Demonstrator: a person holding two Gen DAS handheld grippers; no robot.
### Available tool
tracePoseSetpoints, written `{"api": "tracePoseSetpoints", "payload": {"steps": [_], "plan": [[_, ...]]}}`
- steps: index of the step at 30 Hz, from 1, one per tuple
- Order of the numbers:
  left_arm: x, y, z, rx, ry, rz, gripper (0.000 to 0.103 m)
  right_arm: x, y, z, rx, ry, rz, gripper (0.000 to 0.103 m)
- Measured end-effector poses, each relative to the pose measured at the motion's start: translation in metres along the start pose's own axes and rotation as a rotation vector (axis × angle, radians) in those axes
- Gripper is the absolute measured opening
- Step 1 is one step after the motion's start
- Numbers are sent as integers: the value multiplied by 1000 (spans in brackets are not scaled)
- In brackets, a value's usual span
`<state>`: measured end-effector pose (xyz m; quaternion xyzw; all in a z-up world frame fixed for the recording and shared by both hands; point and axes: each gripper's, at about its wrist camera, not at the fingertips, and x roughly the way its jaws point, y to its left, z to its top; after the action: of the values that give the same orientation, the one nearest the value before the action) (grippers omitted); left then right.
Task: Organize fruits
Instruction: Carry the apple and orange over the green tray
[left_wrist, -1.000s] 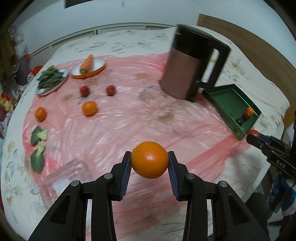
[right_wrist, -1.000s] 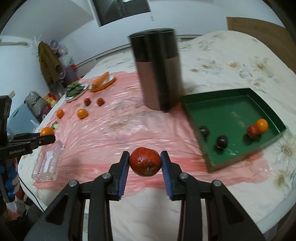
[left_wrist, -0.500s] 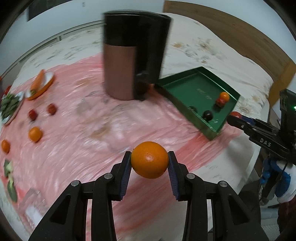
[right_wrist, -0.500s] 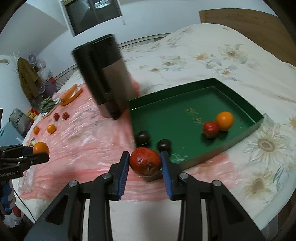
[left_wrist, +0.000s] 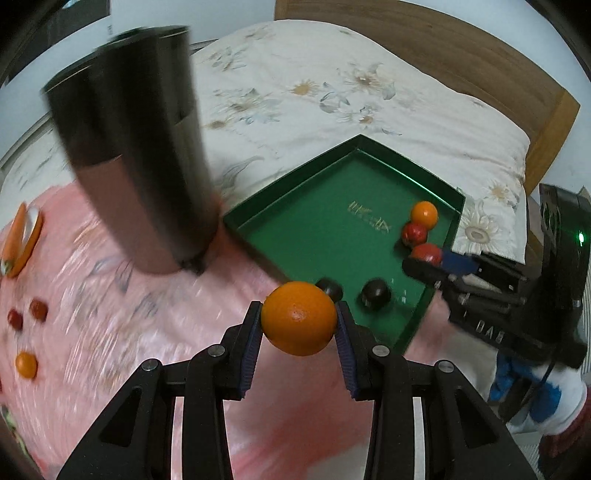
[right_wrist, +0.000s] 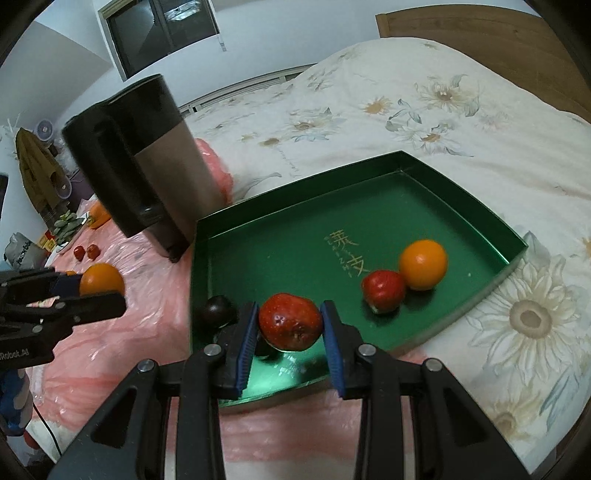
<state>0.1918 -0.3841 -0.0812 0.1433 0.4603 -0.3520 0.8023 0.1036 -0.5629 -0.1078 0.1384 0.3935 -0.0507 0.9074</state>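
A tall black-and-copper electric kettle (right_wrist: 142, 168) stands on the pink plastic sheet (left_wrist: 129, 314) just beside the near-left corner of the green tray (right_wrist: 476, 206), between the tray and the loose fruit farther left. The left gripper (left_wrist: 298, 325) is closed on an orange (left_wrist: 298, 318), pinched between its blue pads over the pink sheet just short of the tray's edge. The right gripper (right_wrist: 290, 326) is clamped on a red apple (right_wrist: 290, 322), held above the tray's near edge. Inside the tray lie four pieces: one orange fruit (right_wrist: 423, 264) touching a red one (right_wrist: 383, 290) near the right wall, and two dark round fruits (left_wrist: 376, 293) near the front. The right wrist view shows only one dark fruit (right_wrist: 218, 310) clearly, the other being mostly hidden behind the gripper finger; the left wrist view shows both, one partly behind the held orange. Only the left wrist view takes in the wooden headboard's (left_wrist: 461, 55) long run and a small loose orange (left_wrist: 26, 363) far left on the sheet; only the right wrist view shows the plate of greens (right_wrist: 66, 223) and the window (right_wrist: 162, 33). Both views show two small red fruits (right_wrist: 86, 252) on the sheet, and a carrot on a plate (left_wrist: 20, 240), blurred. The floral bedspread (right_wrist: 424, 107) lies beneath it all.
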Motion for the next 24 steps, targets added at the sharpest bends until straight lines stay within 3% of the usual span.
{"api": "tracePoseSetpoints", "payload": {"steps": [15,24], "plan": [[73,-16,41,36,57,36,33,23,-5,-7,-64,14,-79,19],[103,-24,42,59,109,93,36,25,-7,-7,-58,13,-94,20]]}}
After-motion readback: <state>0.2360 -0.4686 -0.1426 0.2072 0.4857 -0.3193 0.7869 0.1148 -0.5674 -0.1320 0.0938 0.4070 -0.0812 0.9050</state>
